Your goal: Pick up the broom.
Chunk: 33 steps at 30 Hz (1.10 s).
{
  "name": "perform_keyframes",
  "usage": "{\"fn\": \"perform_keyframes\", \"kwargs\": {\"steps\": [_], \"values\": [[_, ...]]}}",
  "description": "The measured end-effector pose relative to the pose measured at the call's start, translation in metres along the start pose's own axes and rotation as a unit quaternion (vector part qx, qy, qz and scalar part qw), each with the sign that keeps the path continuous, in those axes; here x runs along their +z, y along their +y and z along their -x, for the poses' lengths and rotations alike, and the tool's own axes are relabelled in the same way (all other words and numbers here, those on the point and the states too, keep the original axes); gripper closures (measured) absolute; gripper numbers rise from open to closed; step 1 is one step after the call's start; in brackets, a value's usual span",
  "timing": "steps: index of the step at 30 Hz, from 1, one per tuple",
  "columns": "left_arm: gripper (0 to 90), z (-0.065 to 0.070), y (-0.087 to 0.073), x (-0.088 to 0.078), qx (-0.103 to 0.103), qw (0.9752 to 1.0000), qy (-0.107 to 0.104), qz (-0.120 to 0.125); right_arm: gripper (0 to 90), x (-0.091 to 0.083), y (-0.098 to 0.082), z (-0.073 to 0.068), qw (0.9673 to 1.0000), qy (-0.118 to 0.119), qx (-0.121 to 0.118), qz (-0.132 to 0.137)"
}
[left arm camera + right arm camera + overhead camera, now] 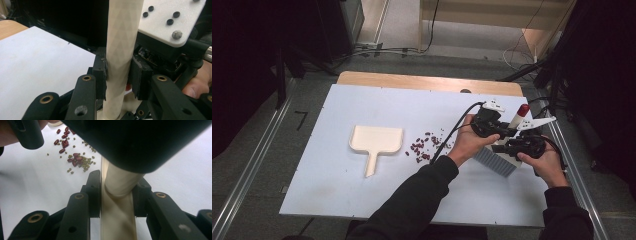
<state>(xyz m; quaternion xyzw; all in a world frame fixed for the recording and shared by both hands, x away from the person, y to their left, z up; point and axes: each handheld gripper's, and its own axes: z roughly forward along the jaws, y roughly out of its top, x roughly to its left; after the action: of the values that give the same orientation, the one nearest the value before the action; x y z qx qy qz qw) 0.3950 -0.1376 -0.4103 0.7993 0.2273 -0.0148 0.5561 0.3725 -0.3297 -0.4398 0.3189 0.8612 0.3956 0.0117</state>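
Near the surface's right edge, a brush (504,150) is held upright: its handle (120,50) is clamped by the left hand-held gripper (499,131), its base (117,202) gripped by the right hand-held gripper (504,148). Beans (422,147) lie mid-surface.

A hand-drawn "7" (or similar mark) stands on the floor (301,120).
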Motion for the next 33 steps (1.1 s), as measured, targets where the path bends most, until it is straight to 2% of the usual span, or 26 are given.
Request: {"fn": "perform_keyframes", "kwargs": {"steps": [5,11,14,16,23,26,29,33], "values": [[70.3,0.001,0.0,0.0,0.012,0.9999,0.006,0.001,62.7,0.001,0.001,0.0,0.9999,-0.008,0.006,-0.003],[70.3,0.0,-0.001,-0.001,0.006,0.9999,0.008,0.006,62.4,0.004,0.0,0.0,1.0,-0.004,0.006,0.001],[70.5,-0.002,0.0,-0.003,-0.014,0.9996,-0.002,0.023,61.6,0.01,-0.001,-0.002,0.9999,-0.008,0.008,0.002],[70.6,-0.002,-0.001,-0.003,-0.007,0.9998,-0.002,0.02,62.7,0.013,-0.004,-0.003,0.9999,-0.011,0.011,0.004],[70.4,0.0,-0.001,-0.004,-0.005,0.9997,0.001,0.023,64.1,0.013,-0.004,0.0,0.9995,0.002,0.031,0.008],[69.8,0.0,-0.001,-0.005,-0.011,0.9996,0.003,0.026,64.3,0.013,-0.004,0.0,0.9993,0.009,0.035,0.011],[61.5,-0.001,-0.001,-0.006,-0.004,0.9996,0.016,0.023,64.3,0.013,-0.004,0.0,0.9992,0.008,0.037,0.011],[55.2,-0.002,-0.002,-0.01,-0.012,0.9993,0.021,0.028,64.4,0.012,-0.003,0.0,0.9991,0.006,0.04,0.016]]}}
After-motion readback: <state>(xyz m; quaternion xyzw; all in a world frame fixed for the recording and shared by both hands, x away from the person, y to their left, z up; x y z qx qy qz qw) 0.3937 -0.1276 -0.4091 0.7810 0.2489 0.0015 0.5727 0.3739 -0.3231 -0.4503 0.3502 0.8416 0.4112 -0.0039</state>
